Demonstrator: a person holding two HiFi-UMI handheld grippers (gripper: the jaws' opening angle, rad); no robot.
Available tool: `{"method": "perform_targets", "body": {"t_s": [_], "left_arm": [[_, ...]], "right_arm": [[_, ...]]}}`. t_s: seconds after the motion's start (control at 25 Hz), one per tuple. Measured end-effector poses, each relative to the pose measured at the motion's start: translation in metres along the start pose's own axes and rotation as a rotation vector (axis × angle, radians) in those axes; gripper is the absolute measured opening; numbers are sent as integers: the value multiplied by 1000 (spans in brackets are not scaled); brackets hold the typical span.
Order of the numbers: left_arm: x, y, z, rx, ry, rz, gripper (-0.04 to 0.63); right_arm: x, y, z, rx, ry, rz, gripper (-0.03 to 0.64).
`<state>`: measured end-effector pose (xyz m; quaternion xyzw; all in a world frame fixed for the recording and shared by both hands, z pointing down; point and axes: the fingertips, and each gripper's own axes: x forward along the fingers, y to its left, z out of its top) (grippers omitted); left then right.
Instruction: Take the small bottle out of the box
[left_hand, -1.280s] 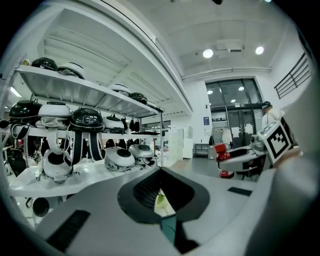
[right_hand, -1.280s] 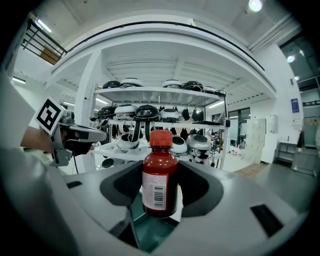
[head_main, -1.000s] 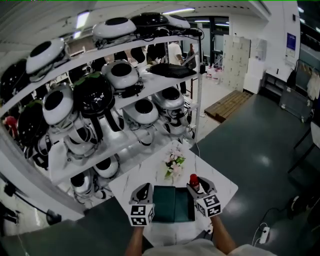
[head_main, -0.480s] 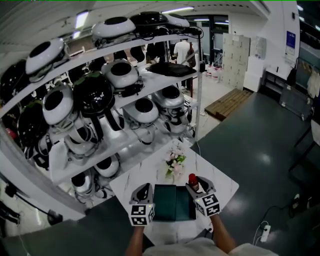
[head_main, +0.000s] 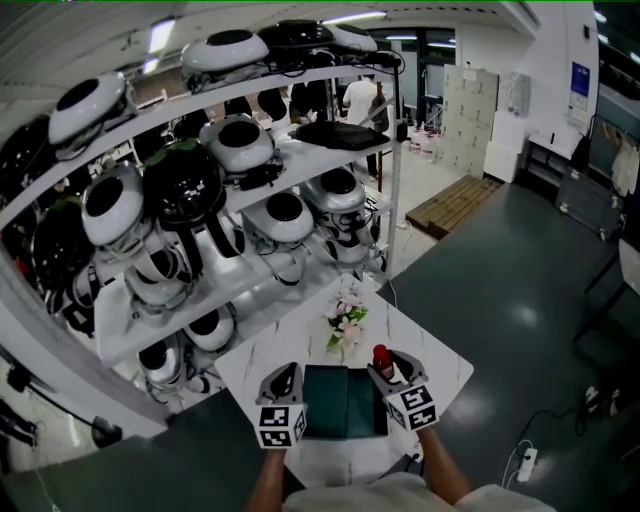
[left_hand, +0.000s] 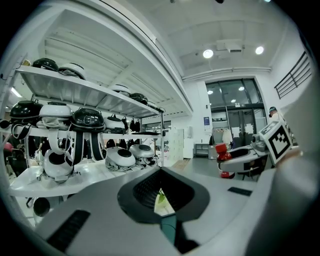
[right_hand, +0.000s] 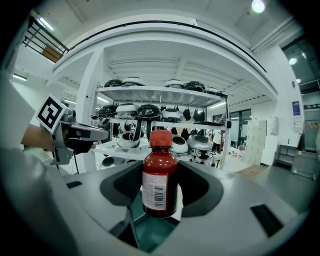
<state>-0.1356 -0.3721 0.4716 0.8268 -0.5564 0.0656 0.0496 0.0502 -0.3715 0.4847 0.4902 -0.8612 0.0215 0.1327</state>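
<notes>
head view: a white table (head_main: 440, 372) stands beside racks of helmets. on it lies a dark green box (head_main: 340, 405), with a small bunch of flowers (head_main: 346, 322) just beyond its far edge. the left gripper (head_main: 284, 378) hovers at the box's left edge, the right gripper (head_main: 390, 368) at its right edge. the small bottle (head_main: 382, 357), red-capped, stands upright in the right gripper, over the box's right side. from here i cannot tell whether the box is open or has a lid.

left gripper view: the jaws are drawn close together, with only a thin slit between them and nothing in it. through the slit a strip of green box shows. across the way the other gripper is seen holding the bottle.

right gripper view: the jaws pinch the bottle at its middle, label facing the camera and cap up. its base hangs free, with the green of the box below it.

progress, as i judge it: the grasp is made and the bottle looks lifted clear of the box. what remains is carrying it aside and setting it on bare table.
</notes>
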Motion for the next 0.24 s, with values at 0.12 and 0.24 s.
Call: {"method": "perform_targets", "body": {"t_s": [0.12, 0.24], "left_arm": [[-1, -2, -1, -1, 2, -3, 20], [-4, -4, -2, -2, 2, -6, 19]], "right_arm": [[-2, 1, 0, 1, 0, 0, 233], [-5, 3, -1, 6, 5, 0, 233]]}}
